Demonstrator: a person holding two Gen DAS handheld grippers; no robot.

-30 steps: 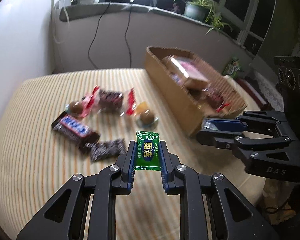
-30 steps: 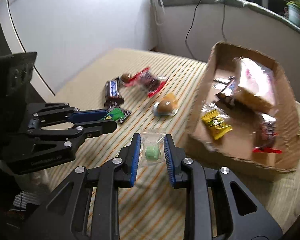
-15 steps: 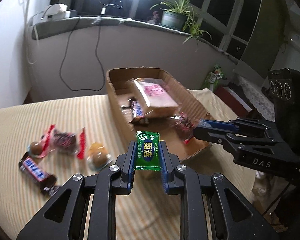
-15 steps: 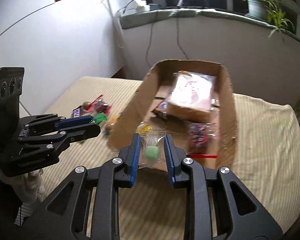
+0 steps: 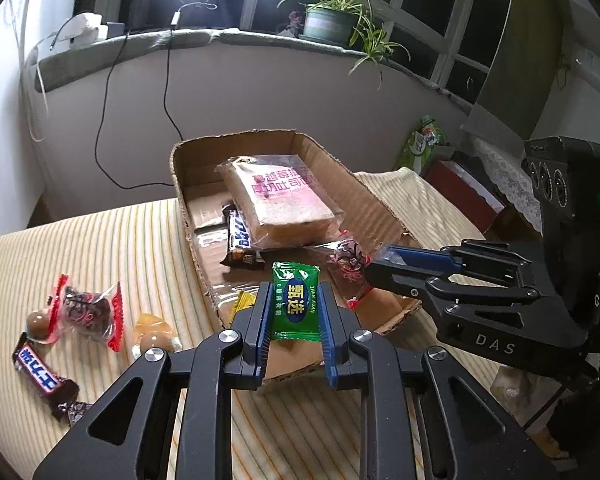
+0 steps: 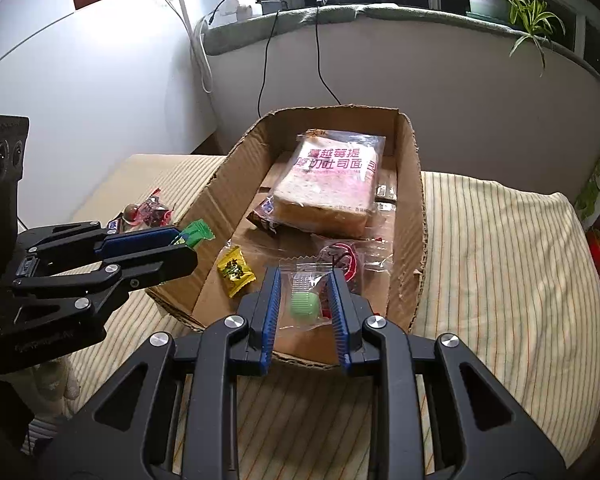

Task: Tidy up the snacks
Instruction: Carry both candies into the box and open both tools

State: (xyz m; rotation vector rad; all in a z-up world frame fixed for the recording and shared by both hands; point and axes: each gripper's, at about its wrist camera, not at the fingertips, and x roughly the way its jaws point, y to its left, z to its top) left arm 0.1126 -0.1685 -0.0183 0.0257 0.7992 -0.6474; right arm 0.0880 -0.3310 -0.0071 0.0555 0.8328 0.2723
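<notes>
My left gripper (image 5: 294, 312) is shut on a green candy packet (image 5: 295, 300) and holds it above the near end of the cardboard box (image 5: 380, 208). My right gripper (image 6: 305, 300) is shut on a clear packet with a green sweet (image 6: 305, 307), also over the box's near end (image 6: 416, 216). The box holds a wrapped bread loaf (image 5: 276, 204), a chocolate bar (image 5: 240, 240), a yellow candy (image 6: 235, 271) and a red-trimmed sweet (image 5: 350, 260). Each gripper shows in the other's view: the right one (image 5: 384, 270) and the left one (image 6: 188, 248).
Loose snacks lie on the striped cloth left of the box: a red-wrapped sweet (image 5: 88, 312), a chocolate bar (image 5: 40, 372), a round brown sweet (image 5: 38, 322) and an amber jelly cup (image 5: 152, 332). A wall ledge with cables (image 5: 168, 80) and a potted plant (image 5: 328, 20) stand behind.
Both grippers have moved from over the cloth to above the box's near end, each still holding its packet. The box now lies straight ahead in both views.
</notes>
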